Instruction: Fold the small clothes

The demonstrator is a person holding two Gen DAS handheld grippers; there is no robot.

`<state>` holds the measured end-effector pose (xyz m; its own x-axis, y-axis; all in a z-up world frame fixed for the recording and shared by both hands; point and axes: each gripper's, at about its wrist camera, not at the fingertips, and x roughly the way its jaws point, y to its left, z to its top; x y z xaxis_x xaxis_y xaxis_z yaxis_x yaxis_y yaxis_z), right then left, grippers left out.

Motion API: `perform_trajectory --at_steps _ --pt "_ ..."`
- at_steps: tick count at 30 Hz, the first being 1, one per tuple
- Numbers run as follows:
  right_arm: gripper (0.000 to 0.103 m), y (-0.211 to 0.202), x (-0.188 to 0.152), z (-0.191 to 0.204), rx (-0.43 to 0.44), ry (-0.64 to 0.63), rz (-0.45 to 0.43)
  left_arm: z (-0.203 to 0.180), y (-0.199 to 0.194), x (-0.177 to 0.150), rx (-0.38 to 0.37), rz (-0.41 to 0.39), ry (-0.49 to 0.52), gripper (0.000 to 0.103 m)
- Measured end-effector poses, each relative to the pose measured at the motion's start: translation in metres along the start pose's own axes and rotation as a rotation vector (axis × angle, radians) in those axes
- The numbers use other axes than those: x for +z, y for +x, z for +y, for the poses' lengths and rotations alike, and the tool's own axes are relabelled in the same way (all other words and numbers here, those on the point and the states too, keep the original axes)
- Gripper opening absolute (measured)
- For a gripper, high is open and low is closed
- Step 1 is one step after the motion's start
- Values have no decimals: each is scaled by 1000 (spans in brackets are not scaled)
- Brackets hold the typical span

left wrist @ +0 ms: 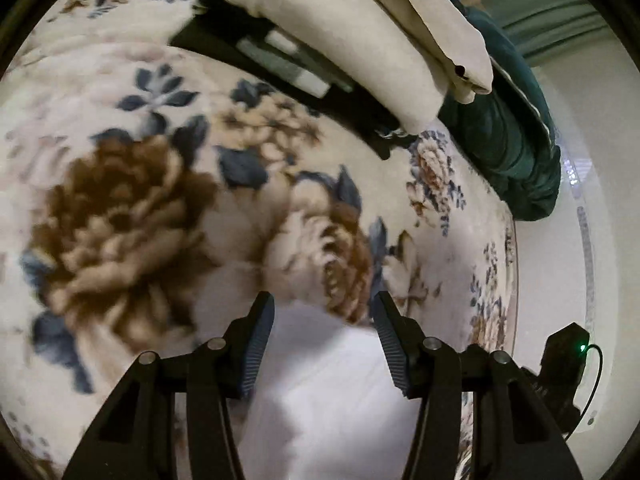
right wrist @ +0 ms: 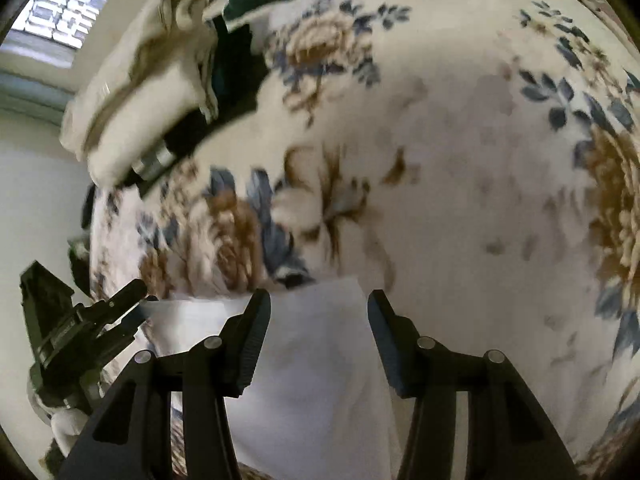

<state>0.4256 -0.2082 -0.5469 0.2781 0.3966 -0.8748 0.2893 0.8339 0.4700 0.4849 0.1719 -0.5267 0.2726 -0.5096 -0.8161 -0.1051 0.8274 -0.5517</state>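
A small white garment [left wrist: 320,392] lies on a floral blanket [left wrist: 160,184], right below my left gripper [left wrist: 325,308], which is open with the cloth between and beneath its jaws. In the right wrist view the same white garment [right wrist: 316,368] lies under my right gripper [right wrist: 318,304], also open. The left gripper [right wrist: 132,300] shows there at the far left, over the garment's left edge. The right gripper's body [left wrist: 564,364] shows at the right edge of the left wrist view.
A stack of folded cream cloth [left wrist: 360,40] lies on a black item with grey stripes [left wrist: 280,60] at the far side of the bed. A dark green blanket [left wrist: 512,140] is bunched beside it. The bed edge [left wrist: 516,240] runs at right; a window [right wrist: 68,4] is behind.
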Motion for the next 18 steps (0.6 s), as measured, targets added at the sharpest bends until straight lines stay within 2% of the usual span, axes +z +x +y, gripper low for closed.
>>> perform_trajectory --at_steps 3,6,9,12,13,14,15,17,18 --pt "53 -10 -6 -10 10 22 11 22 -13 -35 31 37 -15 49" --pt "53 -13 -27 -25 35 52 76 43 -14 -75 52 108 -54 49" --pt "53 -10 -59 -35 50 74 150 57 -13 -119 17 160 -83 49" --pt "53 -4 -90 -42 68 84 224 53 -4 -145 6 183 -44 45" --pt "53 -2 -98 -43 69 80 244 50 -2 -150 11 172 -17 39" --pt "53 3 -109 -43 76 77 271 45 0 -153 10 161 12 6" --pt "50 7 -116 -43 86 74 288 39 1 -155 17 157 40 4" --pt "6 11 -126 -41 65 61 288 34 -4 -151 31 129 67 4" --pt "6 10 -128 -41 40 53 271 32 -9 -148 26 106 74 4"
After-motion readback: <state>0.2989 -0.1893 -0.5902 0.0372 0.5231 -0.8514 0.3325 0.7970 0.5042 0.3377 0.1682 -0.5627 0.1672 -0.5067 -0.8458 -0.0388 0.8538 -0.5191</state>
